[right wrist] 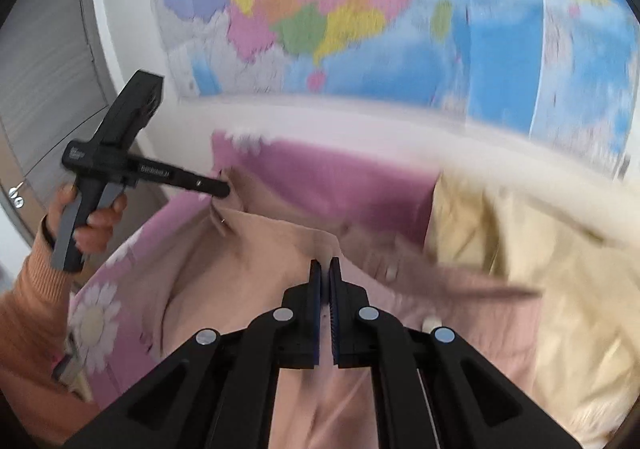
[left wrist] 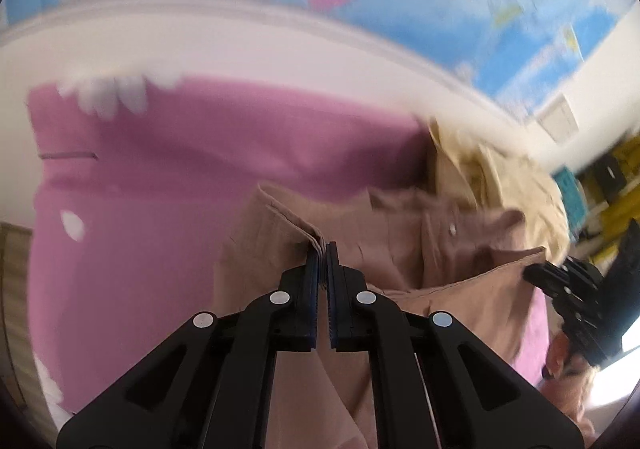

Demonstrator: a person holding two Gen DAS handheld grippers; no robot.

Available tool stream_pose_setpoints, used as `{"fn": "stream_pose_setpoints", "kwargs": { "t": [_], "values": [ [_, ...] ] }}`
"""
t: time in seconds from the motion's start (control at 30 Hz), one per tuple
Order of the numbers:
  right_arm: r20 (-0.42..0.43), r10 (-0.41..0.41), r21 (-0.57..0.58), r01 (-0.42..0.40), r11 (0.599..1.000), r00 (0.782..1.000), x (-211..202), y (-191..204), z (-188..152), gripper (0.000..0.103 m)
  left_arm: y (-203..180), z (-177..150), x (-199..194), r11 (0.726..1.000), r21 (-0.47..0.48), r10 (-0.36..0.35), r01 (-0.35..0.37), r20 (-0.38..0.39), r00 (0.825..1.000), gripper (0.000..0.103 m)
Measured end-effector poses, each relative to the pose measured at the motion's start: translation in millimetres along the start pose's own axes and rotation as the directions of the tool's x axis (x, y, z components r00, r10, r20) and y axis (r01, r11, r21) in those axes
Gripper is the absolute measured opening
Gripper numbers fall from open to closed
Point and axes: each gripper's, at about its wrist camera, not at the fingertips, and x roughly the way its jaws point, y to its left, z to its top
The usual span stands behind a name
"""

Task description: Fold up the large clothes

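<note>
Pinching the tan garment [left wrist: 400, 249] with left gripper [left wrist: 323, 249] and right gripper [right wrist: 325, 265] clamped on its edge, you've barely begun; no fold shows yet.

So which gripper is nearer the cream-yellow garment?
Right. The right gripper pinches the tan garment just beside the cream-yellow garment; the left gripper grips its far corner, farther away.

The left claw [left wrist: 323, 249] pinches a fold of the tan garment [left wrist: 360, 233] over pink bedding [left wrist: 200, 153].
</note>
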Motion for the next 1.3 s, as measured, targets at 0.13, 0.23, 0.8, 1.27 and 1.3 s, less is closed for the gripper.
{"fn": "stream_pose_setpoints", "kwargs": {
  "t": [0.13, 0.23, 0.8, 1.27, 1.3],
  "values": [
    [-0.017, -0.054, 0.016, 0.054, 0.998, 0.998, 39, -8, 16, 0.004, 8, 12, 14, 0.994, -0.032, 0.101, -0.101, 0.005, 0.995, 0.005],
    [-0.135, -0.093, 0.045, 0.100, 0.994, 0.986, 96, -21, 7, 0.004, 18, 3, 34, 0.985, -0.035, 0.165, -0.167, -0.050, 0.985, 0.011],
    [-0.083, -0.271, 0.080, 0.278, 0.957, 0.959, -28, -76, -62, 0.078, 24, -64, 0, 0.979, 0.134, 0.159, -0.156, -0.009, 0.987, 0.075],
    [-0.142, -0.133, 0.416, 0.181, 0.891, 0.981, -41, -144, -129, 0.002, 56, -92, 35, 0.994, 0.017, 0.112, -0.111, -0.105, 0.988, 0.006],
    [-0.173, -0.109, 0.430, 0.174, 0.886, 0.979, -31, -147, -135, 0.003, 56, -93, 38, 0.994, 0.018, 0.111, -0.110, -0.112, 0.988, 0.012]
  ]
}}
